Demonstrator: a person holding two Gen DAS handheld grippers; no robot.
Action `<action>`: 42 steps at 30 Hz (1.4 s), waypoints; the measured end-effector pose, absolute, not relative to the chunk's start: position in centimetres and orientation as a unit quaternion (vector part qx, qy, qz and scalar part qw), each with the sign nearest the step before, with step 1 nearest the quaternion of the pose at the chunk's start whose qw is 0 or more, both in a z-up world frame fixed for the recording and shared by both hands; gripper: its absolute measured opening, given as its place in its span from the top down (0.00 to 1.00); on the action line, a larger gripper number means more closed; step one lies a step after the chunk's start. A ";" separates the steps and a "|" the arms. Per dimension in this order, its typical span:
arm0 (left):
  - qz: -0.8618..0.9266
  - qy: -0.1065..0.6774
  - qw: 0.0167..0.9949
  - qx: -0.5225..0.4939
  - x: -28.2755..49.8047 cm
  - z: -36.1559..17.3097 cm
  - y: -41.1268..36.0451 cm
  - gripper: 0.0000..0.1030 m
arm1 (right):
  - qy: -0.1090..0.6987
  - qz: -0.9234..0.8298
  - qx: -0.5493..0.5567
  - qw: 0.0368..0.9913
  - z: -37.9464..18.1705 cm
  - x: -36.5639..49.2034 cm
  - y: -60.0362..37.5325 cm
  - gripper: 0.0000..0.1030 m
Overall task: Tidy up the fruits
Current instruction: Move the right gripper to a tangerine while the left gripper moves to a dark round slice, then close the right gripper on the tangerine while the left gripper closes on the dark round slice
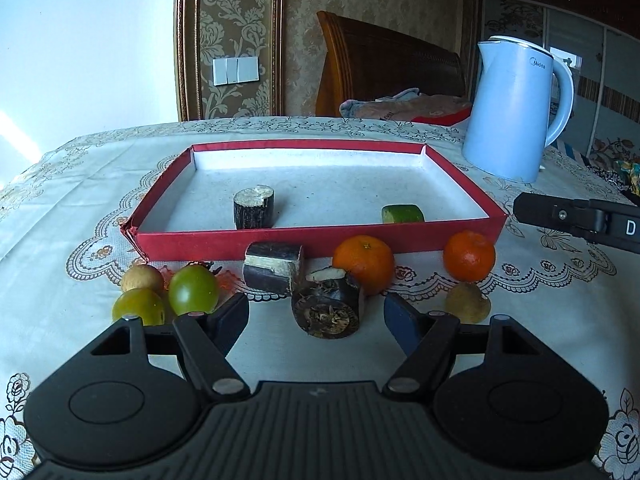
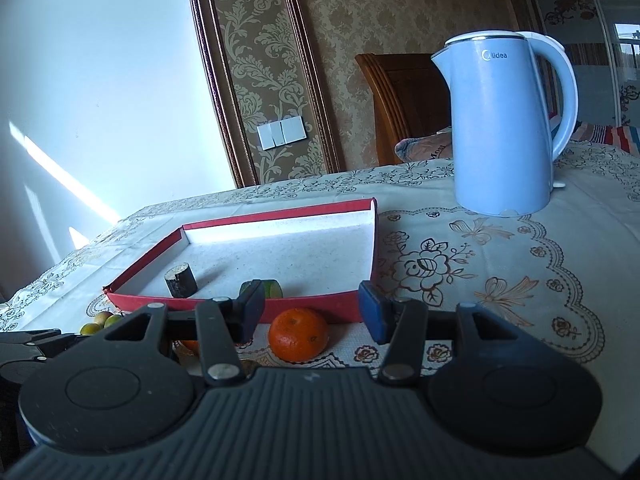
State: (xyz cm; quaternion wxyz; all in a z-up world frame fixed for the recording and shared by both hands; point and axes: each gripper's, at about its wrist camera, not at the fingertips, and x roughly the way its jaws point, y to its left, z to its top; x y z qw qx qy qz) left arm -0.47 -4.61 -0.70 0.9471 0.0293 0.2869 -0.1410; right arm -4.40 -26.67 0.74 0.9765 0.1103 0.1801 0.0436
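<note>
The fruits lie in a loose row on the tablecloth (image 1: pixel 100 184) just in front of the red tray (image 1: pixel 320 240): two oranges, the left one (image 1: pixel 363 262) touching a dark cane stub (image 1: pixel 327 308), the right one (image 1: pixel 469 256) near the tray's corner with a brownish fruit (image 1: pixel 468 302) before it. A second cane piece (image 1: pixel 274 266) lies beside the stub. At the left sit a green tomato (image 1: pixel 193 290), another green fruit (image 1: pixel 138 306) and a tan one (image 1: pixel 142 278), bunched together. Inside the tray stand a cane section (image 1: pixel 253 208) and a green slice (image 1: pixel 402 214), well apart. The left gripper (image 1: pixel 316 318) is spread wide with nothing gripped, the stub between its tips. The right gripper (image 2: pixel 312 310) is partly spread and empty, an orange (image 2: pixel 298 334) just beyond its gap. A blue kettle (image 1: pixel 516 112) stands behind the tray.
</note>
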 end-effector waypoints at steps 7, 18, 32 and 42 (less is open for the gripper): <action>-0.138 0.292 0.946 0.029 0.0 -0.8 -5.4 0.28 | 0.189 0.046 0.102 0.976 0.4 -4.7 -26.9 0.44; -0.127 0.299 0.946 0.023 0.6 -1.1 -5.8 0.32 | 0.230 0.060 0.060 0.969 0.4 -2.9 -24.9 0.44; -0.138 0.303 0.943 0.021 0.6 -1.3 -6.0 0.43 | 0.274 0.037 0.040 0.960 -1.1 -0.1 -23.6 0.46; -0.139 0.308 0.941 0.016 0.7 -1.5 -5.8 0.54 | 0.280 0.038 0.036 0.959 -1.3 0.4 -23.4 0.54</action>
